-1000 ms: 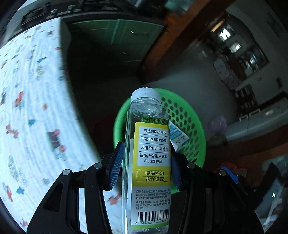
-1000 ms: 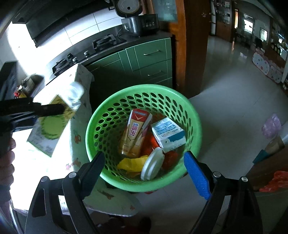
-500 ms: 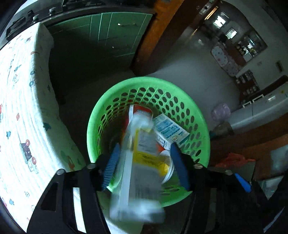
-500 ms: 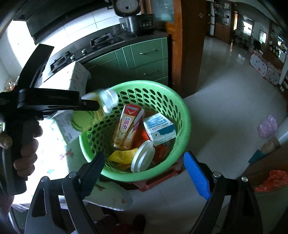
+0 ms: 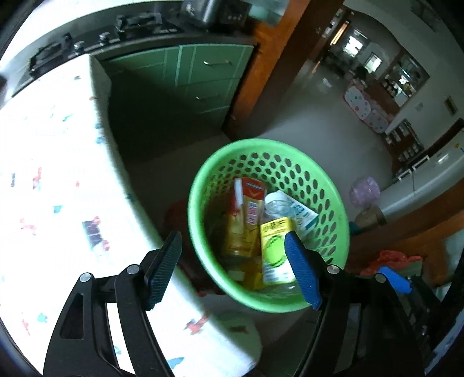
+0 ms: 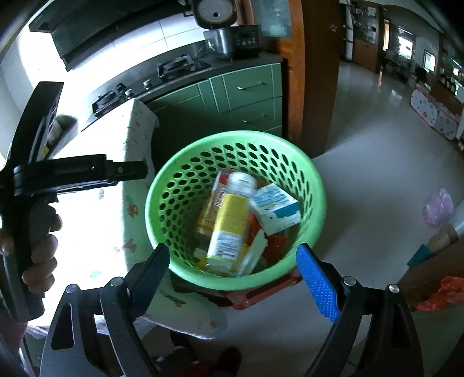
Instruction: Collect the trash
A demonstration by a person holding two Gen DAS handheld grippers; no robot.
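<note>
Your counter (image 5: 52,179) fills the left of the left wrist view under a white cloth printed with small coloured figures, glaring where the light hits it. Behind it, at the top of both views, green cabinets (image 6: 246,90) carry a dark stove top (image 6: 150,78), with a rice cooker (image 6: 220,26) at the upper middle of the right wrist view. A pale tiled floor (image 6: 371,162) runs off to the upper right toward a lit doorway. The green basket (image 6: 185,179), its wall full of holes, sits low beside the counter's edge in the middle of both views. In it the clear bottle (image 6: 229,226) with a white cap and yellow label lies tilted on top of the other trash, cap toward the far rim, across an orange carton (image 5: 249,214) and touching a white and blue carton (image 6: 275,208). Your left claw (image 5: 232,269) hangs over the basket's near rim with its jaws opening and nothing between the pads. Your hand (image 6: 37,249) shows on its handle at the left edge of the right wrist view. Your right claw (image 6: 232,278) stands wide apart, holding nothing, at the basket's near rim.
</note>
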